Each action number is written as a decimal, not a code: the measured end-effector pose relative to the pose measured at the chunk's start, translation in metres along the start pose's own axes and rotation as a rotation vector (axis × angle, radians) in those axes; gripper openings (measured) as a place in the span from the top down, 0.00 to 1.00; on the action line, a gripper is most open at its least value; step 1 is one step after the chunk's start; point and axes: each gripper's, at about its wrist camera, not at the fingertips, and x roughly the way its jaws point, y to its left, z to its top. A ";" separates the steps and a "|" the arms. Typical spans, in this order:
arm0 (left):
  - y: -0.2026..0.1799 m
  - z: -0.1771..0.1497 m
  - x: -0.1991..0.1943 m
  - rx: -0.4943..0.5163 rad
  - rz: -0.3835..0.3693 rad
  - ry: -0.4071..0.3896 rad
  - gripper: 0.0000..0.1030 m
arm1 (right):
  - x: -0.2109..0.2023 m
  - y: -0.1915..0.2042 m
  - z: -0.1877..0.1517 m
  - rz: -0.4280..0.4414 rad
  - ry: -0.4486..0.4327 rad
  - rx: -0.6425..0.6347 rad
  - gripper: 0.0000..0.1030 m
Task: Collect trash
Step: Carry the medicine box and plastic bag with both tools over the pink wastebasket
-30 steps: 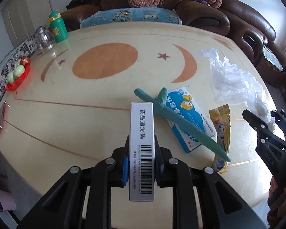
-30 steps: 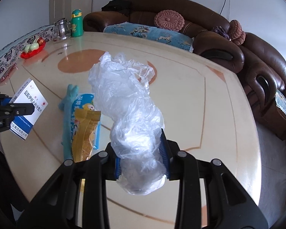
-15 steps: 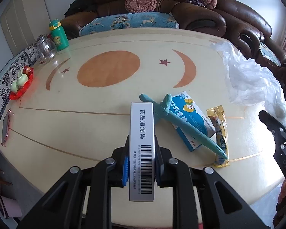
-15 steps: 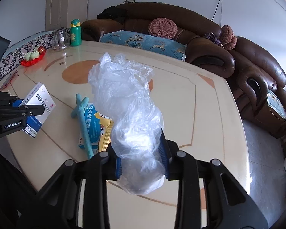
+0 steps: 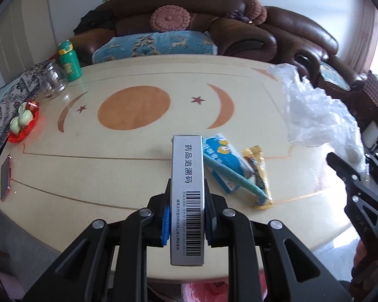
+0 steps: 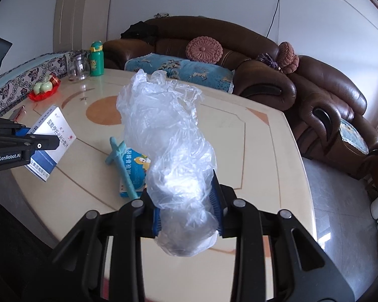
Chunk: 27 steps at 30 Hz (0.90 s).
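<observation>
Cream table (image 5: pixel 93 176) with a moon-and-star inlay, both my grippers loaded and lifted off it.

My left gripper (image 5: pixel 186 216) pinches the medicine box (image 5: pixel 187 188) upright by its narrow sides; my right gripper (image 6: pixel 187 214) is closed on the crumpled plastic bag (image 6: pixel 166 136). What is left lies between them on the table: the blue carton (image 5: pixel 224 161), the teal stick (image 5: pixel 229 173) slanting across it, and the yellow wrapper (image 5: pixel 259 176) just beside (long axis pointing roughly toward me). From the left gripper they sit ahead and right; I judge the left nearer.
</observation>
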 end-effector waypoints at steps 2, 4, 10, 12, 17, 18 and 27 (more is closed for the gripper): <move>-0.002 -0.003 -0.010 0.011 -0.011 -0.010 0.80 | -0.010 0.001 -0.002 -0.006 -0.009 0.005 0.70; -0.003 -0.007 -0.020 0.018 -0.027 -0.015 0.80 | -0.022 0.002 -0.004 -0.005 -0.015 0.012 0.70; -0.011 -0.022 -0.052 0.061 -0.022 -0.058 0.80 | -0.053 0.007 -0.013 -0.012 -0.019 0.029 0.70; -0.015 -0.029 -0.062 0.075 -0.022 -0.068 0.80 | -0.064 0.009 -0.017 -0.024 -0.018 0.037 0.70; -0.024 -0.046 -0.085 0.105 -0.023 -0.086 0.80 | -0.088 0.015 -0.025 -0.039 -0.014 0.054 0.70; -0.026 -0.049 -0.089 0.110 -0.021 -0.090 0.80 | -0.093 0.017 -0.028 -0.044 -0.014 0.058 0.70; -0.035 -0.081 -0.125 0.146 -0.039 -0.104 0.80 | -0.130 0.037 -0.050 -0.049 0.002 0.077 0.70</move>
